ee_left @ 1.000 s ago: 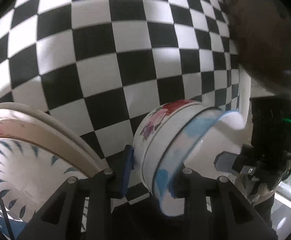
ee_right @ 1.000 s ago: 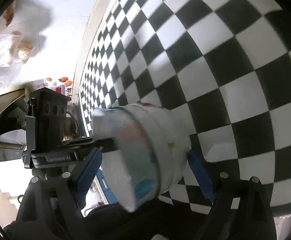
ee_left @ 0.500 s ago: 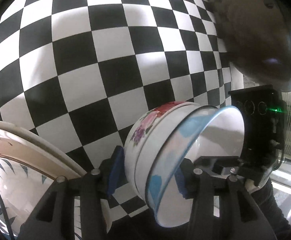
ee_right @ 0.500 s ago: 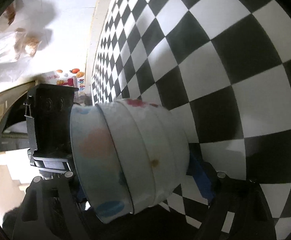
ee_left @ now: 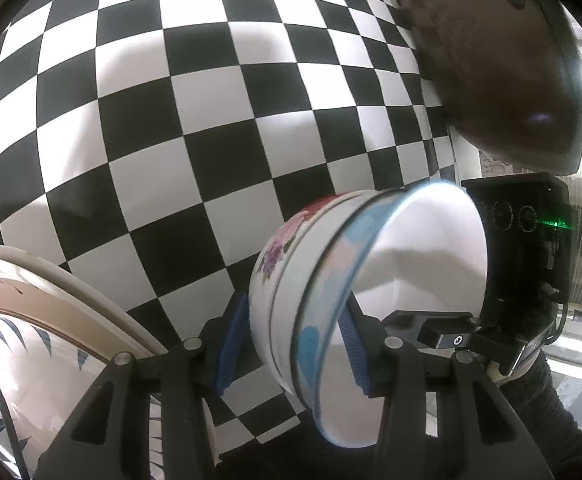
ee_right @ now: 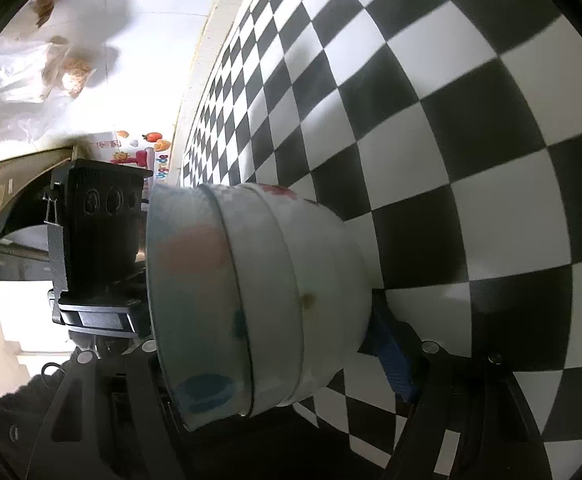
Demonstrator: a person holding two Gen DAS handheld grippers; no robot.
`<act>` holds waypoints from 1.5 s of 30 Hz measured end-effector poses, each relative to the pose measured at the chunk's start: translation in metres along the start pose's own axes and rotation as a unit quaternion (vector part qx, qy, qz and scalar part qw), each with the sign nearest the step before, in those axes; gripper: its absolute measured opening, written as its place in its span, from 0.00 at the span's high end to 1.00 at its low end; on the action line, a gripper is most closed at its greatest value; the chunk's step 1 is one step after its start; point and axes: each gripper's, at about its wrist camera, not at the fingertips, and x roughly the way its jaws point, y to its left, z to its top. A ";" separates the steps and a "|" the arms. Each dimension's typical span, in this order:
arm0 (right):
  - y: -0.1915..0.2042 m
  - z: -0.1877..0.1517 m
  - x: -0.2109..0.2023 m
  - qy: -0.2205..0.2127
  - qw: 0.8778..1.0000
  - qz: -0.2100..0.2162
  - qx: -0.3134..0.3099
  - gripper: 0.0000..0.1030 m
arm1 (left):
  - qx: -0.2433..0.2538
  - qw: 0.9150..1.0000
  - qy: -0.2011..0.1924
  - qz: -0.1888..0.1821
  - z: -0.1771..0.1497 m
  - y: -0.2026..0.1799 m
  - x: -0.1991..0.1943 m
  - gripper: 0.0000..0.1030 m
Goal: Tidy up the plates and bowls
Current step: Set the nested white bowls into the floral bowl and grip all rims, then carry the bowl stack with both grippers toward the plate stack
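Both your left gripper point(ee_left: 291, 344) and right gripper point(ee_right: 267, 344) grasp the tilted bowl stack point(ee_left: 323, 300) in their jaws beside the plates point(ee_left: 31, 320); next, probably level it onto the checkered desk point(ee_left: 211, 100).

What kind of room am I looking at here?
Probably a home kitchen or dining spot. A black-and-white checkered cloth covers the surface, nested bowls sit in a claw, patterned plates lie beside them, and bagged food is in the background.

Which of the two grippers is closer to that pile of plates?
Left. The left gripper has the plates just beside it; the right gripper grips the bowls from their far side.
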 end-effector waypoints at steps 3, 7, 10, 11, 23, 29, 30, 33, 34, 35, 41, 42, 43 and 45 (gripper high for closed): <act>0.005 0.000 -0.003 -0.005 1.000 -0.006 -0.013 0.25 | 0.002 1.000 -0.003 -0.001 0.001 -0.002 0.000 0.60; 0.007 0.001 -0.009 -0.007 0.999 -0.018 -0.027 0.25 | 0.004 1.000 -0.007 0.001 0.000 -0.004 -0.001 0.60; 0.009 0.001 -0.012 -0.008 0.999 -0.023 -0.033 0.25 | 0.006 1.000 -0.011 0.007 0.000 -0.008 -0.001 0.61; 0.010 0.001 -0.013 -0.008 0.999 -0.021 -0.032 0.25 | 0.007 1.000 -0.012 0.009 0.000 -0.009 -0.002 0.61; 0.012 0.001 -0.002 0.000 1.000 -0.018 -0.005 0.26 | -0.026 1.000 -0.007 0.013 -0.006 0.000 -0.001 0.61; 0.020 0.002 0.000 0.000 1.000 -0.018 -0.012 0.26 | -0.027 0.999 -0.017 0.013 -0.007 -0.001 -0.010 0.61; 0.022 0.003 0.000 0.000 1.000 -0.019 -0.015 0.26 | -0.028 0.999 -0.020 0.011 -0.007 0.000 -0.012 0.61; 0.031 0.007 0.003 -0.002 1.000 -0.022 -0.021 0.26 | -0.032 0.999 -0.026 0.010 -0.006 0.000 -0.017 0.61; 0.034 0.009 0.004 -0.003 0.999 -0.023 -0.025 0.26 | -0.033 0.999 -0.028 0.009 -0.006 0.001 -0.019 0.61; 0.036 0.010 0.004 -0.003 0.999 -0.023 -0.026 0.26 | -0.034 0.999 -0.030 0.009 -0.006 0.002 -0.021 0.61; 0.053 0.016 0.007 0.000 0.999 -0.026 -0.045 0.26 | -0.036 0.999 -0.040 0.006 -0.010 0.007 -0.035 0.61; 0.056 0.018 0.008 0.001 0.999 -0.026 -0.047 0.26 | -0.038 0.998 -0.042 0.005 -0.011 0.009 -0.038 0.61; 0.060 0.019 0.011 0.001 0.998 -0.027 -0.048 0.26 | -0.040 0.998 -0.043 0.005 -0.011 0.010 -0.040 0.61; 0.065 0.020 0.013 0.003 0.998 -0.027 -0.052 0.26 | -0.043 0.998 -0.047 0.004 -0.014 0.012 -0.046 0.61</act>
